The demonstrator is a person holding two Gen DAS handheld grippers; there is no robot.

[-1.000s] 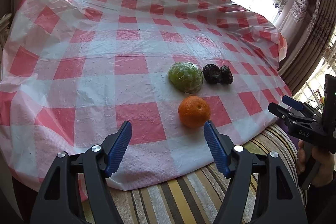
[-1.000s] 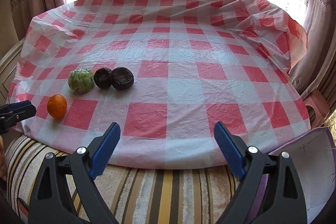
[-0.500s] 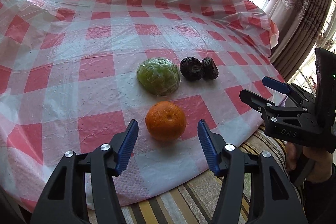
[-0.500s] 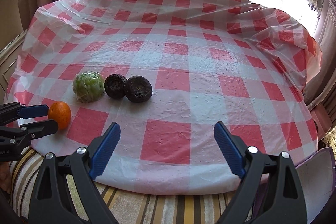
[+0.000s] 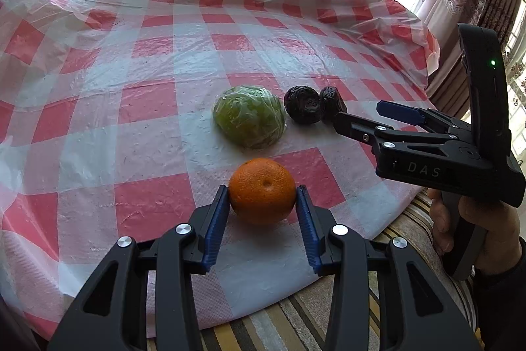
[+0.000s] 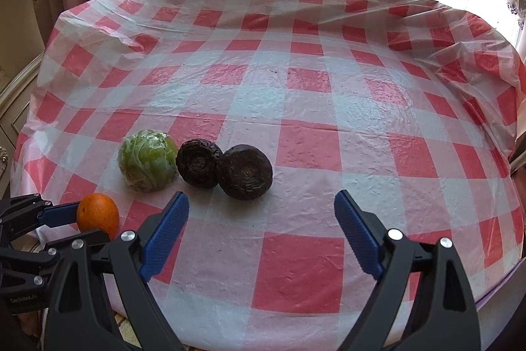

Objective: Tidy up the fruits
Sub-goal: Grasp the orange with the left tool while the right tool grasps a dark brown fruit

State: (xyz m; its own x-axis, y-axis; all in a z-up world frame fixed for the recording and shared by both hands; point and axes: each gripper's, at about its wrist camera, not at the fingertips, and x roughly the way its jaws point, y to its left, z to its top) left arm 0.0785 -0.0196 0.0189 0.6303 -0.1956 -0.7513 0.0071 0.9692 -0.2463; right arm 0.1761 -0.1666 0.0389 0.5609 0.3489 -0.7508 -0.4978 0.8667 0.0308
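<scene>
Four fruits are sitting near the front edge of the tabletop [image 5: 157,32], and the orange [image 5: 262,190], nearest that edge, is now being pinched by the left gripper [image 5: 262,213], whose blue fingers [image 5: 215,227], spread wide on either side of it a second ago, are closing onto its flanks. It is still resting on the checked cloth, so the lift is probably next. Just behind it are lying the green wrapped fruit [image 5: 250,117] and two dark wrinkled fruits [image 6: 227,166], touching each other. Meanwhile the right gripper [image 6: 261,231] is drawing closer to the dark pair, its fingers spread wide and narrowing slightly, with nothing between them.
</scene>
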